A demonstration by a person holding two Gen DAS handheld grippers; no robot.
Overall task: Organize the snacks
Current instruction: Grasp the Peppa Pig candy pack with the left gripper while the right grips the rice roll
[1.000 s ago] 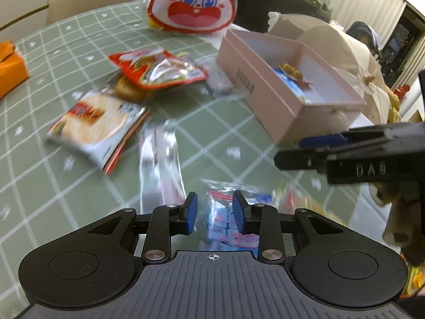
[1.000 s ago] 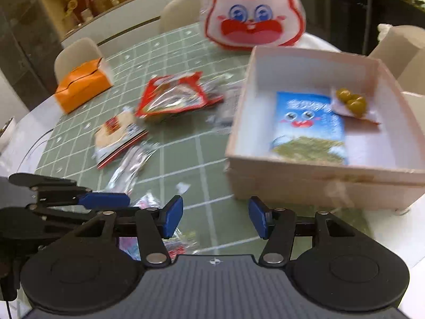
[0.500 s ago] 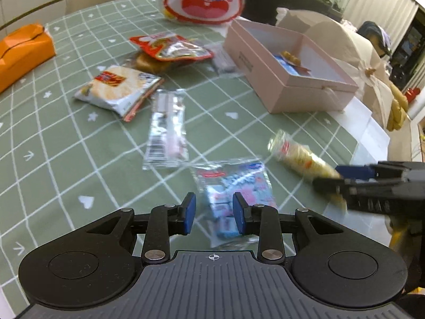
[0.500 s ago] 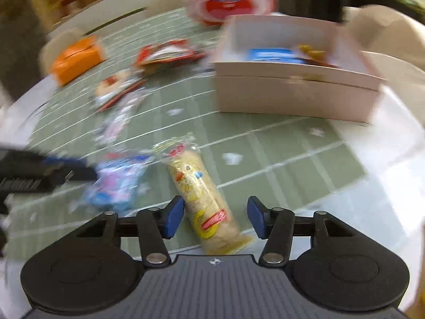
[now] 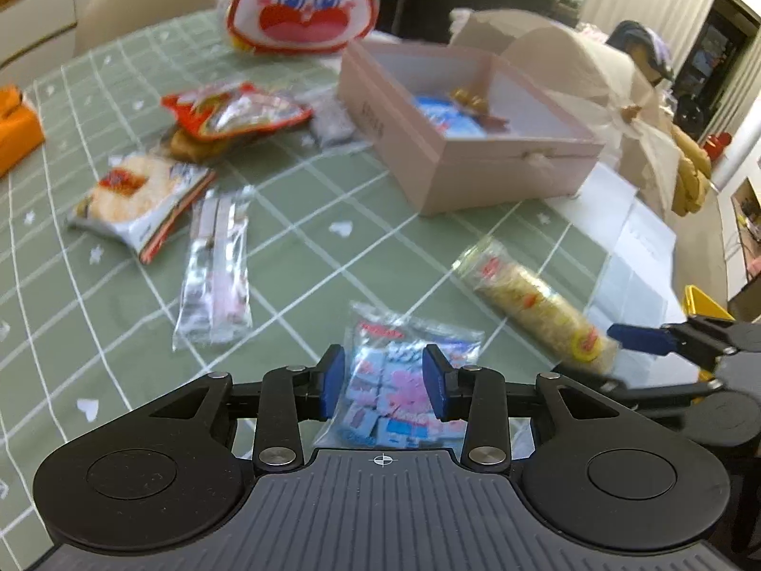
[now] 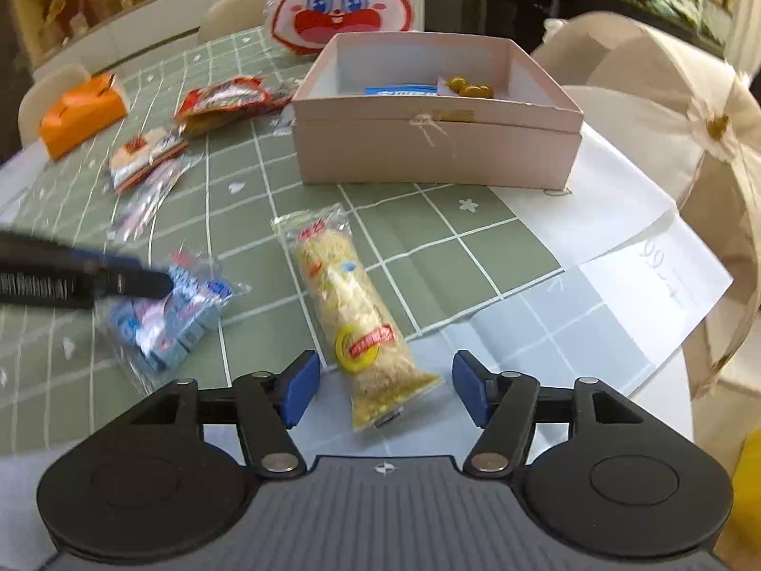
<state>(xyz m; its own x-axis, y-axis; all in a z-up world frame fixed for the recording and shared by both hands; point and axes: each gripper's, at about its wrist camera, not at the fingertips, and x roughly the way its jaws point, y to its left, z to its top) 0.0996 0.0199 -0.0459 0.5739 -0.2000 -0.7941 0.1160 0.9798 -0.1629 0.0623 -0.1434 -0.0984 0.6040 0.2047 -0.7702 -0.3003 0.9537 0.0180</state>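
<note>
My left gripper (image 5: 382,389) is open, its jaws either side of a blue and pink candy bag (image 5: 404,380) lying on the green checked tablecloth (image 5: 309,257). My right gripper (image 6: 385,391) is open wide around the near end of a yellow rice cracker roll (image 6: 352,304). The roll also shows in the left wrist view (image 5: 537,304), with the right gripper's blue fingertips (image 5: 637,338) beside it. A pink box (image 6: 437,109) behind holds a blue packet (image 6: 399,90) and a small packet of yellow candies (image 6: 468,88).
Loose on the cloth to the left are a clear wafer pack (image 5: 216,266), a rice cracker pack (image 5: 138,200) and a red snack bag (image 5: 233,109). A rabbit-face bag (image 5: 299,4) stands at the back, an orange tissue box (image 6: 81,112) far left. White paper (image 6: 609,257) lies at the right.
Both grippers have pulled back from the box and come down low over the near snacks. The left now straddles the candy bag, the right straddles the cracker roll.
</note>
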